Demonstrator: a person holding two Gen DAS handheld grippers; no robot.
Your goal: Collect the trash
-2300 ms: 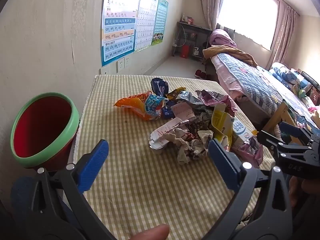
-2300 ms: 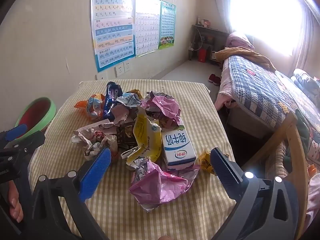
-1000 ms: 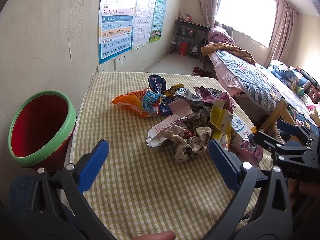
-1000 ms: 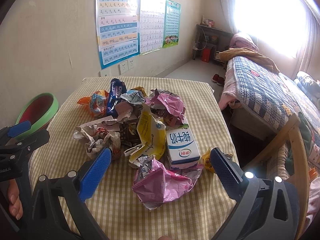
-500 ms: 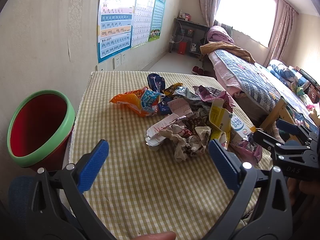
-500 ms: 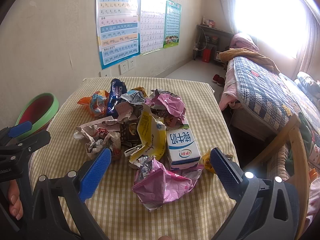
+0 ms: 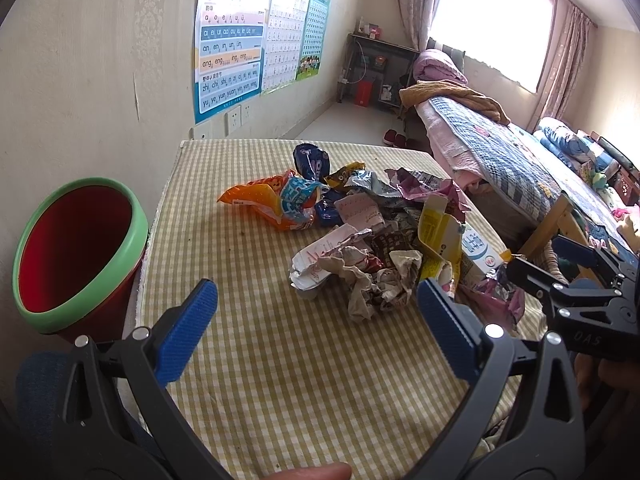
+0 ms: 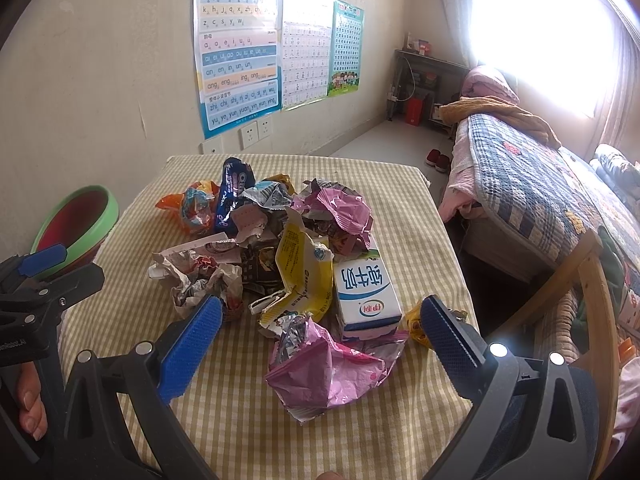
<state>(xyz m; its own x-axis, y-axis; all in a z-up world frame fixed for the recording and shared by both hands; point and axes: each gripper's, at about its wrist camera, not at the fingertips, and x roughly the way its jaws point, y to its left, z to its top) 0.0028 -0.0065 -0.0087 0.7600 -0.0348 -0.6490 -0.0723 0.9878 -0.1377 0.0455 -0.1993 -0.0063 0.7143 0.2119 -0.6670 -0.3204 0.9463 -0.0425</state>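
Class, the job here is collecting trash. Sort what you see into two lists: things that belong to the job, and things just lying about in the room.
Belongs to the job:
pink wrapper
milk carton
yellow carton
crumpled paper
orange snack bag
red bin
left gripper and right gripper, both open

Just lying about:
wall posters
bed
red slippers

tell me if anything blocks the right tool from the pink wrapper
Nothing visible does. The pink wrapper lies at the near edge of the pile, straight ahead of the open right tool, with only bare tablecloth between.
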